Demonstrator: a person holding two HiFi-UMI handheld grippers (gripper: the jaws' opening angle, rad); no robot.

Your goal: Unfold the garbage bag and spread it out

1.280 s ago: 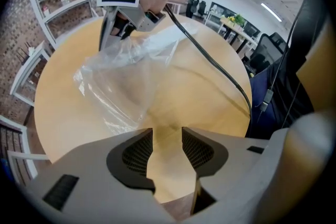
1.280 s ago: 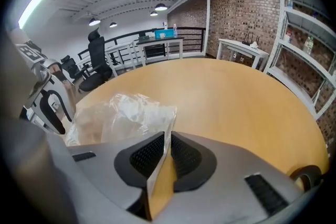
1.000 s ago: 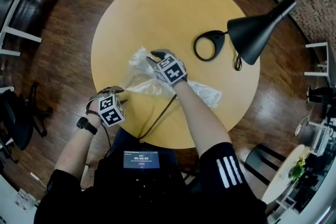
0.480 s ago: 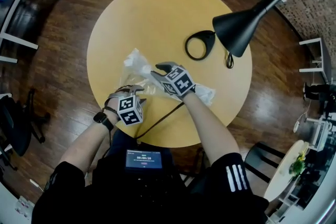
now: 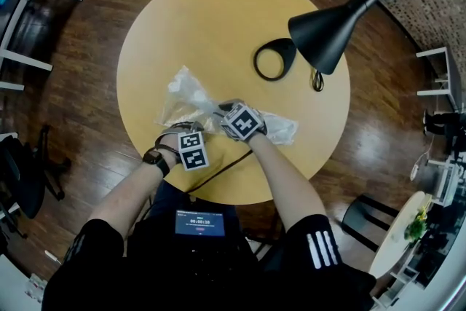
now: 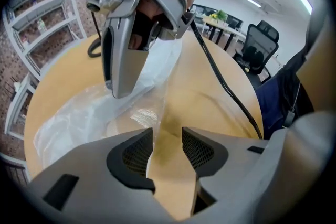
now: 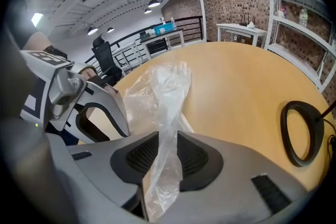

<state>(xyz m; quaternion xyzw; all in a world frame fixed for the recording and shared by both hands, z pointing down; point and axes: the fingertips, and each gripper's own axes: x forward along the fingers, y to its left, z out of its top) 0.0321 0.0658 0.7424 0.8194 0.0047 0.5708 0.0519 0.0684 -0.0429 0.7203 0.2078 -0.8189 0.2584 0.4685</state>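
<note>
Clear film of the garbage bag is pinched between the closing jaws of the right gripper. Left gripper, jaws apart and empty, has been brought in beside it vs. 1 s ago. Bag is seen crumpled, semi-bunched, on the table nr. its front edge.

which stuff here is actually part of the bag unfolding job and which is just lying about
Job: garbage bag; right gripper, jaws closing with bag film between them; left gripper, jaws apart; round table underneath.
Lying about: black desk lamp; office chair.
</note>
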